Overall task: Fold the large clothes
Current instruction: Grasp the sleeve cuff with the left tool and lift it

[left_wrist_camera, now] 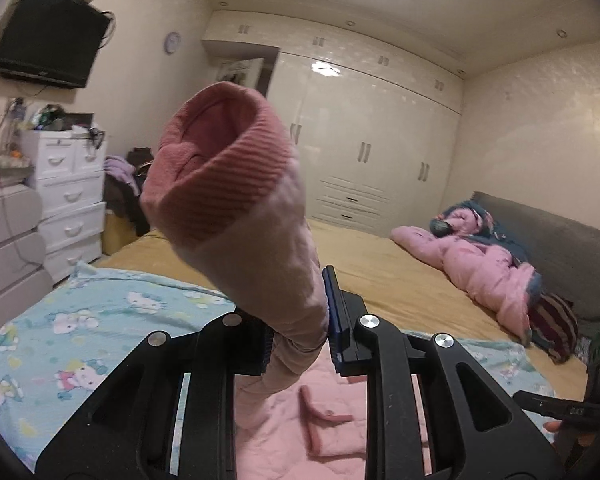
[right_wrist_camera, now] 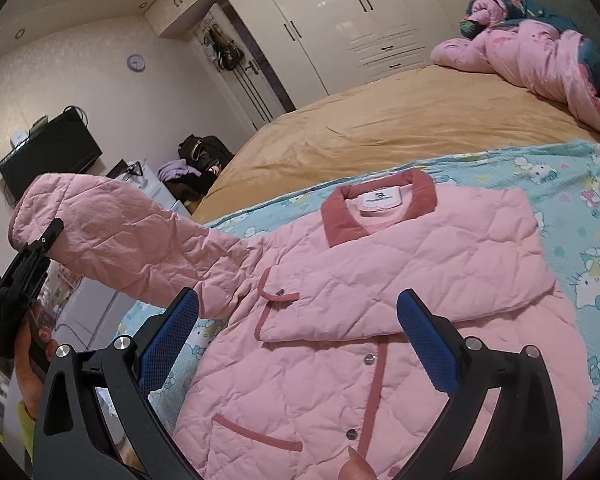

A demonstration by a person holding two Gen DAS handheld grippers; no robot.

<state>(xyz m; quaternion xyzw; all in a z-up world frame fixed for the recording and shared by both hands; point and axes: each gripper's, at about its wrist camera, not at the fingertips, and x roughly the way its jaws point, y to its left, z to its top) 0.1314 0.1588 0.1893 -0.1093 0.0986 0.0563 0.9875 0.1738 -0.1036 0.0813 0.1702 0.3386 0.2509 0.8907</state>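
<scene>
Pink quilted jacket (right_wrist_camera: 380,320) lies front up on a blue cartoon-print blanket (right_wrist_camera: 580,240) spread over a bed with a mustard sheet (right_wrist_camera: 380,120). Collar (right_wrist_camera: 380,208) is darker pink, white label inside it, snaps down the front. One sleeve (right_wrist_camera: 400,280) is already folded flat across the chest, cuff end near the snap line. The other sleeve (right_wrist_camera: 120,240) is lifted off the bed, stretched out to the left side of the right wrist view. Left gripper (left_wrist_camera: 298,340) is pinching that sleeve a little below the cuff (left_wrist_camera: 220,160), blue pads pressed nearly together with fabric squeezed between them; the ribbed dark pink cuff stands up past the fingertips, opening toward the camera. In the right wrist view the same left gripper (right_wrist_camera: 46,236) shows at the left edge, held by a hand (right_wrist_camera: 32,360), clamped on the sleeve end. Right gripper (right_wrist_camera: 300,332) is spread wide, nothing between its blue pads (right_wrist_camera: 428,348), hovering above the jacket front, not touching it as far as visible. A fingertip (right_wrist_camera: 356,464) shows at the bottom edge over the jacket hem. Farther back on the bed, a bunched pink comforter (right_wrist_camera: 540,52) by the headboard. White wardrobe (left_wrist_camera: 380,140), wall TV (left_wrist_camera: 48,40), white drawers (left_wrist_camera: 68,184) in the background.
</scene>
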